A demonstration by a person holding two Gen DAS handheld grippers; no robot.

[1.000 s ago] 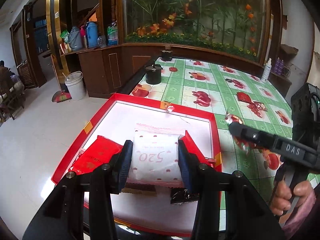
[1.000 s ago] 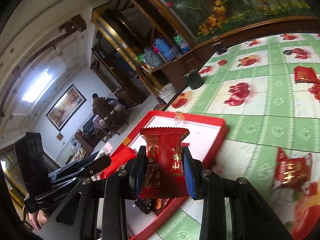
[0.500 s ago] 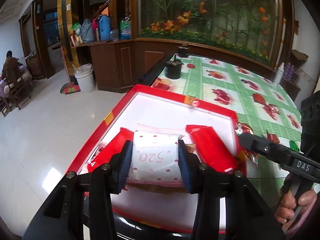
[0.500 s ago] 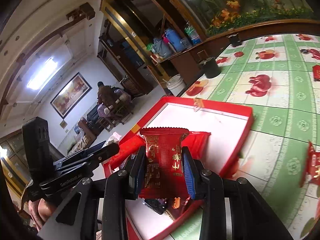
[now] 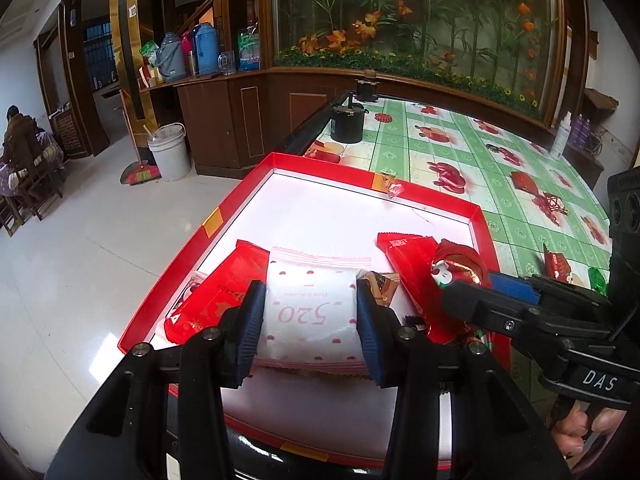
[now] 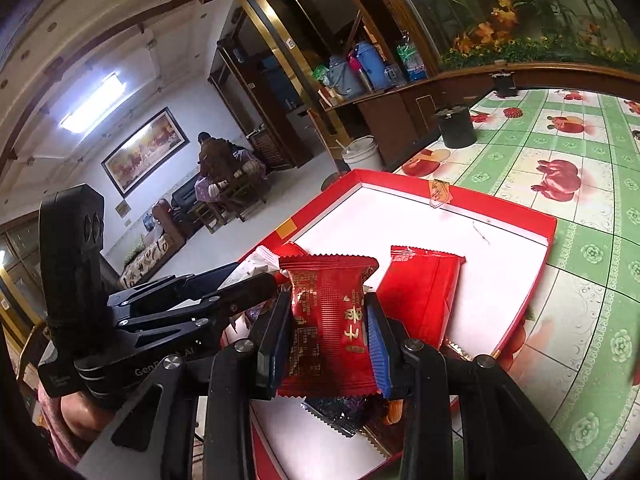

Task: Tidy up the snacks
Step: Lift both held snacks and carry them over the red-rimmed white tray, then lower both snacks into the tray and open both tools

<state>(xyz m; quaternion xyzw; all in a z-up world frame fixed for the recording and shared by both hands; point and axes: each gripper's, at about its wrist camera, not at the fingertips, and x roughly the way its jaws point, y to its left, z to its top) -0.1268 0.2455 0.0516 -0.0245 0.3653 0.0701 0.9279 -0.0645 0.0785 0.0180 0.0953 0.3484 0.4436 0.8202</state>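
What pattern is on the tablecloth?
Green-and-white checks with red fruit prints on the tablecloth, clearest in left wrist view.

Right gripper (image 6: 330,330) over red tray (image 6: 516,210)

Jaws clamp a dark red snack packet (image 6: 328,320). A bright red packet (image 6: 420,296) lies in the tray at 2 o'clock; the left gripper (image 6: 240,284) sits at 9 o'clock, gripping a white packet (image 6: 256,262).

White pink-dotted packet (image 5: 311,312), red box (image 5: 476,216), green-checked floral tablecloth (image 5: 496,168).
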